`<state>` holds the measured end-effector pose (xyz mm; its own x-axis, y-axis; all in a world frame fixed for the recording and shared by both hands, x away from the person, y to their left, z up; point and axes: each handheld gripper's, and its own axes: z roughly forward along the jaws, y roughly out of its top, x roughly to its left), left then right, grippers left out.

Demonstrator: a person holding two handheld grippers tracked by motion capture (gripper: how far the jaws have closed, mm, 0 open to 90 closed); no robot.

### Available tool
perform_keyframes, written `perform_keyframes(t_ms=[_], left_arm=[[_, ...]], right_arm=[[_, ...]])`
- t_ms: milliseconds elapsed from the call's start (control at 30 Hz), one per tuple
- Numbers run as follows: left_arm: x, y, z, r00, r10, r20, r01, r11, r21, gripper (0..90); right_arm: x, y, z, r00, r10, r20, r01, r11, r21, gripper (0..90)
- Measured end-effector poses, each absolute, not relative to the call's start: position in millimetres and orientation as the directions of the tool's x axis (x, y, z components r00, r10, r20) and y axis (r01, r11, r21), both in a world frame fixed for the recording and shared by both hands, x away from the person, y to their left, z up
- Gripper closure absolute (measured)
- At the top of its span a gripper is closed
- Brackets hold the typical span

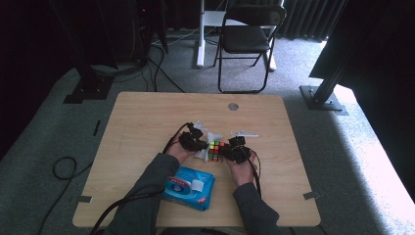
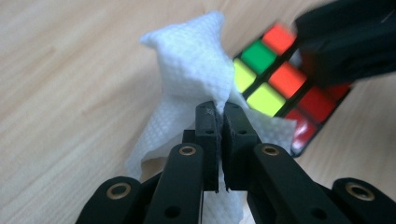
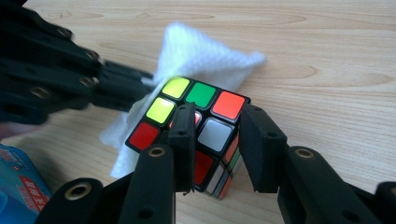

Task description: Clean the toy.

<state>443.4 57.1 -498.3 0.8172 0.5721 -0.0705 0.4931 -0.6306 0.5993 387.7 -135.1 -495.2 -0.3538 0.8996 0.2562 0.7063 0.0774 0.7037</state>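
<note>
The left gripper (image 2: 220,109) pinches a white wipe (image 2: 191,70) against the cube (image 3: 196,130), which the right gripper (image 3: 219,133) clamps mid-table (image 1: 147,112). Wiping seems under way; next, I'd guess, the wipe must rub across the coloured faces while the cube stays steady.

Cube (image 2: 280,88) part hidden behind wipe (image 2: 196,79); pack (image 3: 18,186) cut off.

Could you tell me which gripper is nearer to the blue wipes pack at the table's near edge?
Left. The left gripper sits just beyond the blue wipes pack, clamping a white wipe; the right gripper is farther off to its right, at the puzzle cube.
</note>
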Motion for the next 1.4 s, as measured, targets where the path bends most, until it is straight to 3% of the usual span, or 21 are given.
perform_keyframes(t_ms=[67,233,400,700,833,1400], left_arm=[[443,51,-501,0.824,0.565,-0.029,0.48,-0.671,0.565,86.5],[446,52,-504,0.823,0.565,-0.062,0.501,-0.671,0.547,86.6],[445,43,-513,0.843,0.537,-0.019,0.482,-0.739,0.47,86.2],[443,43,-512,0.859,0.512,-0.004,0.457,-0.763,0.457,86.0],[437,43,-510,0.873,0.488,0.012,0.425,-0.772,0.472,86.0],[427,66,-490,0.873,0.481,-0.087,0.415,-0.635,0.652,86.0]], right_arm=[[388,-135,-495,-0.353,0.9,0.257,0.707,0.077,0.703,67.1],[388,-135,-495,-0.352,0.9,0.258,0.707,0.075,0.703,67.2],[387,-135,-495,-0.352,0.9,0.257,0.705,0.074,0.705,67.2],[385,-135,-496,-0.352,0.9,0.258,0.7,0.069,0.711,67.6],[385,-136,-496,-0.349,0.901,0.258,0.697,0.066,0.714,69.1],[384,-137,-497,-0.342,0.903,0.259,0.694,0.057,0.718,69.4]])
